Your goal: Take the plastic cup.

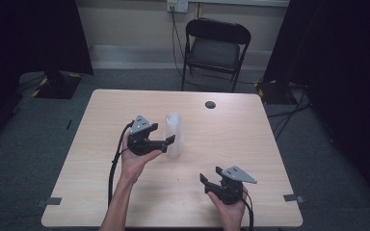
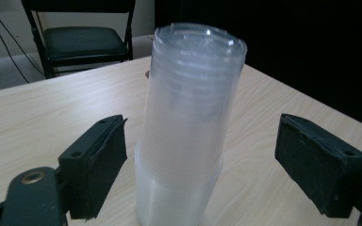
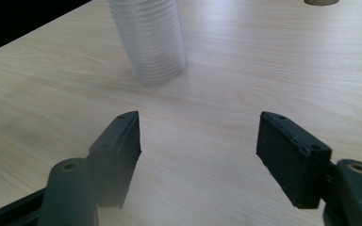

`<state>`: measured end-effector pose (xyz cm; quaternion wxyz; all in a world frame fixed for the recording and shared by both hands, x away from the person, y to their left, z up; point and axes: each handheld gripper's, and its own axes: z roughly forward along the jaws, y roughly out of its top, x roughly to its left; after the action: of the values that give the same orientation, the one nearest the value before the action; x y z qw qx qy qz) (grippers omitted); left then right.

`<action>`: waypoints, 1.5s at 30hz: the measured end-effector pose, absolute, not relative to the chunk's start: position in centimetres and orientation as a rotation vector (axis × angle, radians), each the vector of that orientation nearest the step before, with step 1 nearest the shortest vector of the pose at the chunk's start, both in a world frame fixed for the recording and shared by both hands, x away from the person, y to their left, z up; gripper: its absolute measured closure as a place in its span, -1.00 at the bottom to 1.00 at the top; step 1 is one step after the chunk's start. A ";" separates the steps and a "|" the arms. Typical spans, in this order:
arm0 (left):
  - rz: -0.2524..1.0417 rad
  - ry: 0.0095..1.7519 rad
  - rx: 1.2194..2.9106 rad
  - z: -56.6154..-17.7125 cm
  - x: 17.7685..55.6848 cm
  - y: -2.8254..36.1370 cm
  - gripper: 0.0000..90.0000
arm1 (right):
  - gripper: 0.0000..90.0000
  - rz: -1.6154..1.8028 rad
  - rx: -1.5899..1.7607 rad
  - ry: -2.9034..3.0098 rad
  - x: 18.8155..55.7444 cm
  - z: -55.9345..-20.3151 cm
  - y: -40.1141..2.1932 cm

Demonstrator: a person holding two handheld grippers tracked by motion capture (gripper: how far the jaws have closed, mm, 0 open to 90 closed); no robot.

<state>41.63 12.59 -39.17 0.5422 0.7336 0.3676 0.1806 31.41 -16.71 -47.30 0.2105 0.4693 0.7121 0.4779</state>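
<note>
A tall stack of clear plastic cups [image 1: 173,134] stands rim-down near the middle of the wooden table [image 1: 236,139]. My left gripper [image 1: 167,144] is open at the stack's left side. In the left gripper view the stack [image 2: 188,122] rises between the two spread black pads [image 2: 99,160], closer to the left pad, and I cannot tell if it touches. My right gripper [image 1: 211,174] is open near the table's front right, with nothing between its jaws. In the right gripper view [image 3: 198,150] the stack [image 3: 151,37] stands well ahead, beyond the fingertips.
A small dark round spot [image 1: 210,104] lies on the far part of the table. A black folding chair [image 1: 217,48] stands behind the table. Dark curtains hang at both sides. Grey tape marks [image 1: 294,198] sit near the front corners.
</note>
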 end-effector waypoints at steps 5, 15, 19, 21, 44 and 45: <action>0.449 0.856 1.728 -38.5 42.6 12.1 -0.57 | -0.32 1.330 1.306 1.982 31.4 -47.4 -16.7; 0.481 0.841 1.765 -38.8 44.5 10.5 -0.47 | -0.32 1.331 1.304 1.999 31.6 -47.4 -16.4; 0.469 0.858 1.795 -39.5 45.0 10.1 -0.51 | -0.32 1.330 1.301 2.002 31.7 -47.5 -16.3; 0.461 0.857 1.789 -39.8 45.2 10.0 -0.52 | -0.32 1.333 1.303 2.004 31.7 -47.6 -16.4; 0.459 0.890 1.877 -42.0 46.3 9.1 -0.63 | -0.38 1.336 1.336 2.008 31.8 -47.9 -16.7; 0.460 0.886 1.877 -42.1 46.3 9.0 -0.63 | -0.39 1.334 1.338 2.010 31.8 -47.9 -16.8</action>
<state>46.28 9.02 -42.09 0.4861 0.7716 0.3642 0.1889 31.83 -16.76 -47.85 0.1903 0.4761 0.7153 0.4748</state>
